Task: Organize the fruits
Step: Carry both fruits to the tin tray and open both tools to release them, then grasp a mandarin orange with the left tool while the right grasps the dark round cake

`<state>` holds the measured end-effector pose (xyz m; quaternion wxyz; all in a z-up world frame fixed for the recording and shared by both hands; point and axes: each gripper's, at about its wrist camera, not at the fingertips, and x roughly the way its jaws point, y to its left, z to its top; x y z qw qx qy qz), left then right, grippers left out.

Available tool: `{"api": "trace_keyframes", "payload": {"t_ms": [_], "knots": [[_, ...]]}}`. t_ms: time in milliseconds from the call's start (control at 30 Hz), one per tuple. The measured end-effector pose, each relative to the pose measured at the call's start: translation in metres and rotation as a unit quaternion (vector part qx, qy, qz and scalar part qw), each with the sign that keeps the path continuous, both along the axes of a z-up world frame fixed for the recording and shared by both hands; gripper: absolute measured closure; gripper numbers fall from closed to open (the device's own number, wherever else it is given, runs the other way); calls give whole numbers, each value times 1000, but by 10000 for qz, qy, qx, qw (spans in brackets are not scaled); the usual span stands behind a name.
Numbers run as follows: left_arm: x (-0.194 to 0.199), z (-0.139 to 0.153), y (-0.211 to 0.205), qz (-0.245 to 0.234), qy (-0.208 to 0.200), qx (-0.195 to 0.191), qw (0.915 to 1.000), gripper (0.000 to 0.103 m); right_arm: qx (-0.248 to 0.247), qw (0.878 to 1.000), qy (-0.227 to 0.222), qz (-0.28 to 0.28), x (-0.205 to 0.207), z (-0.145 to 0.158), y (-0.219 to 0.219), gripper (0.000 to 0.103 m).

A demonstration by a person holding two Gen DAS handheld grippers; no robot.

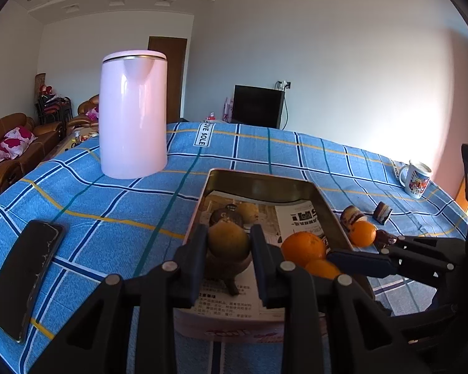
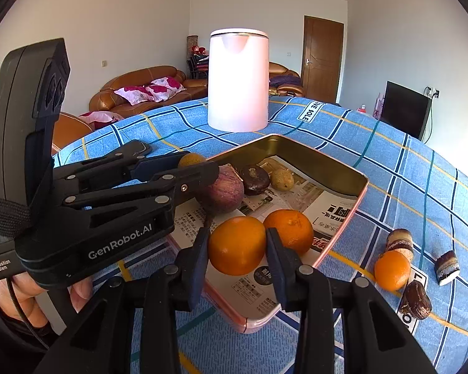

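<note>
A metal tray lined with newspaper lies on the blue checked cloth. My left gripper is shut on a greenish-yellow fruit and holds it over the tray's near left part. My right gripper is shut on an orange over the tray. A second orange, a purple fruit, a dark fruit and a small yellow fruit lie in the tray. Another orange lies on the cloth to the right.
A pink kettle stands behind the tray. A black phone lies on the left. A mug stands at the far right. Brown cake pieces and a dark lump lie around the loose orange.
</note>
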<state>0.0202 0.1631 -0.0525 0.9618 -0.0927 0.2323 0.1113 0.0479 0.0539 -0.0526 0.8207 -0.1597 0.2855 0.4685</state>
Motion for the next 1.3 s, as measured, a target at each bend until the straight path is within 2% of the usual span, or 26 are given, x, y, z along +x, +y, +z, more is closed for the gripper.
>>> {"api": "trace_keyframes", "payload": {"t_ms": [100,133,167,267,333,433,533,600,833,967,1000,1033,1067,1200,1300], "knots": [[-1,3,-5,-32,-22,31,10000,63,91,9999,-23,-77,1,4,-8,63],[-2,4,-6,-26,-54,44,10000,53,125,9998,-66,-118,1,7,-14,61],[-3,6,-8,-27,-98,54,9999,46,160,9997,-113,-155,1,9,-22,55],[-5,11,-15,-92,-181,79,9998,42,239,9986,-265,-391,5,16,-52,45],[-3,13,-23,-180,-191,99,9996,42,219,9974,-270,-634,15,17,-76,45],[0,17,-36,-320,-208,134,9992,35,67,9922,-282,-1210,38,15,-111,45],[6,20,-52,-493,-207,215,9983,35,-37,9840,-24,-1780,65,12,-138,45],[10,22,-61,-614,-194,254,9976,35,-98,9817,164,-1893,78,8,-143,45],[25,28,-86,-912,-121,458,9947,34,-314,9815,722,-1743,102,-12,-129,45],[32,29,-95,-1028,-61,533,9933,32,-210,9788,1207,-1640,119,-25,-122,45],[34,30,-97,-1055,-47,545,9929,32,-198,9779,1315,-1615,121,-28,-121,46],[35,30,-99,-1080,-39,562,9926,33,-180,9773,1404,-1578,123,-29,-121,55],[37,30,-102,-1107,-24,577,9922,32,-160,9773,1397,-1584,123,-28,-122,64],[47,27,-115,-1270,100,615,9899,32,-162,9792,1215,-1619,114,-24,-131,64],[58,24,-131,-1442,210,660,9871,33,-147,9782,909,-1861,108,-18,-147,64]]}}
